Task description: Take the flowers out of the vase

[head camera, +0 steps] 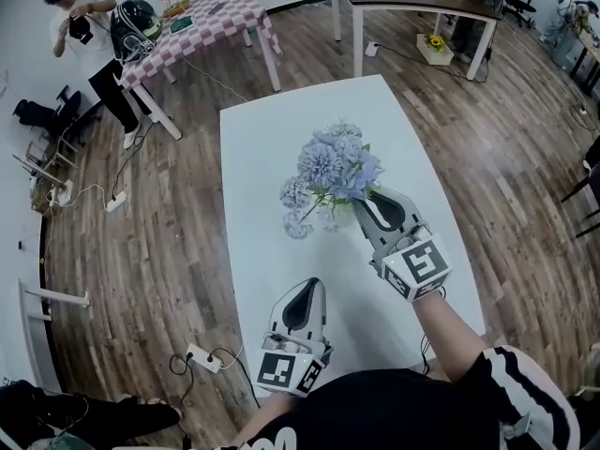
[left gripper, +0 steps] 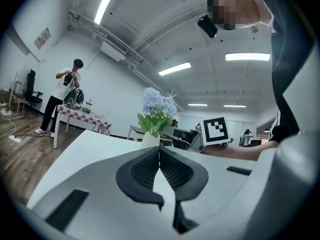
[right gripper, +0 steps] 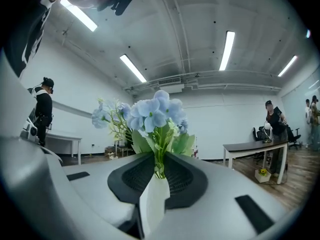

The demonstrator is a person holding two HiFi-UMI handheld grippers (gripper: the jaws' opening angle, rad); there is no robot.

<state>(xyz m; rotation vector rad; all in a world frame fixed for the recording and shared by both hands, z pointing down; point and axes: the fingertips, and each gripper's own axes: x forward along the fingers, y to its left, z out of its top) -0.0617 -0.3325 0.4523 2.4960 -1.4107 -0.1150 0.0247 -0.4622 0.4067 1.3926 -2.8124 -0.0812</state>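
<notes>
Wooden floor lies around the white desk [head camera: 253, 157], and near the middle of the desk stands the white vase [right gripper: 154, 199] with the blue flowers [head camera: 337, 169] in it. The right gripper [right gripper: 159, 160] is just above the mouth of the vase, its jaws narrow on the flowers low at their green part, and the pads seem to press on them, though leaves hide some of the contact. The left gripper [left gripper: 159, 151] is well apart from the vase, on the person's side of it, with its jaws closed together and nothing between them.
</notes>
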